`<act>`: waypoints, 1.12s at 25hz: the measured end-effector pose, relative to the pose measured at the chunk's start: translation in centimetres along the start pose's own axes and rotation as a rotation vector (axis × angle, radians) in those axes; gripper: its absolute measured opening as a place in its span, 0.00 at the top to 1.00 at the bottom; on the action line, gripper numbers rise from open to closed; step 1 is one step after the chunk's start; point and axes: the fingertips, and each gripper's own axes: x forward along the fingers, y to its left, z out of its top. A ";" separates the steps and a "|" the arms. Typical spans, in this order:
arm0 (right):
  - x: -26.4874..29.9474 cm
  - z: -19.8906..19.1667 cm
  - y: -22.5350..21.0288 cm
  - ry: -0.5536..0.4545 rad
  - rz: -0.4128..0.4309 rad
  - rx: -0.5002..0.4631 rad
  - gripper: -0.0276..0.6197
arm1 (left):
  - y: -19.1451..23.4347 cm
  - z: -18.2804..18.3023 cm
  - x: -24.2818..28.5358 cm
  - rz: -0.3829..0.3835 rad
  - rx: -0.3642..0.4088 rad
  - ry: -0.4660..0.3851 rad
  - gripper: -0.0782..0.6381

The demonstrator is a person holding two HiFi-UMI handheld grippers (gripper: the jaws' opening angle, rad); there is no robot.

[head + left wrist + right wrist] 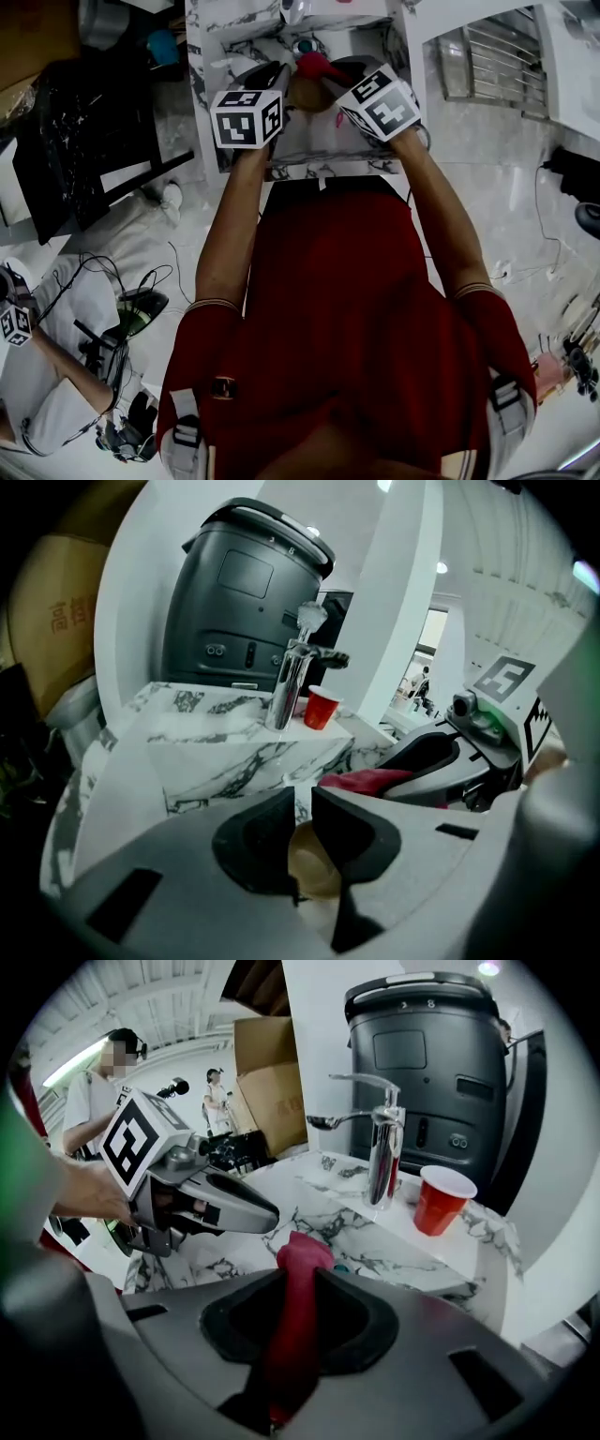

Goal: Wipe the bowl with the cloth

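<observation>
A tan bowl (312, 860) is pinched by its rim in my left gripper (298, 808), which is shut on it; the bowl (305, 92) shows brown between the two grippers in the head view. My right gripper (302, 1283) is shut on a red cloth (298, 1312) that sticks up past the jaws. The cloth (316, 65) hangs just above and right of the bowl over the marble sink (352, 47). From the left gripper view the cloth (370, 781) lies close to the right, beside the right gripper (441, 761). My left gripper (272, 80) and right gripper (339, 84) almost meet.
A chrome faucet (380, 1143) and a red cup (442, 1199) stand at the back of the marble counter (319, 1218). A dark grey machine (244, 597) rises behind them. A metal rack (492, 56) lies to the right. Another person (47, 375) crouches at lower left among cables.
</observation>
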 end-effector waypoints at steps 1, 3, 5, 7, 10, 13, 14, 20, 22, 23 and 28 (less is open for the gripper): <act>-0.6 0.4 -0.1 -0.021 -0.008 0.009 0.82 | -0.3 0.6 -0.4 -0.005 0.011 -0.016 0.82; -1.7 1.3 -0.4 -0.064 -0.023 0.025 0.82 | -0.9 1.8 -1.1 -0.014 0.028 -0.047 0.82; -2.8 2.0 -0.7 -0.104 -0.037 0.041 0.82 | -1.5 3.0 -1.7 -0.024 0.044 -0.078 0.82; -4.0 2.7 -0.9 -0.143 -0.047 0.056 0.82 | -2.3 4.1 -2.4 -0.037 0.067 -0.111 0.82; -5.8 3.5 -0.8 -0.200 -0.056 0.078 0.82 | -3.7 5.7 -3.9 -0.066 0.109 -0.169 0.82; -7.5 4.1 -0.4 -0.253 -0.057 0.095 0.82 | -4.9 7.1 -5.4 -0.096 0.145 -0.229 0.83; -8.0 4.3 -0.2 -0.272 -0.057 0.100 0.82 | -5.3 7.6 -5.8 -0.104 0.155 -0.247 0.84; -10.7 5.5 0.5 -0.386 -0.072 0.121 0.82 | -7.1 10.0 -8.3 -0.140 0.203 -0.341 0.86; -11.6 6.1 0.6 -0.422 -0.081 0.118 0.82 | -7.6 10.7 -9.0 -0.146 0.225 -0.368 0.86; -12.1 6.4 0.6 -0.445 -0.086 0.114 0.82 | -7.8 11.0 -9.4 -0.148 0.236 -0.381 0.87; -14.7 8.2 1.0 -0.566 -0.117 0.082 0.82 | -8.6 12.4 -11.2 -0.157 0.278 -0.459 0.88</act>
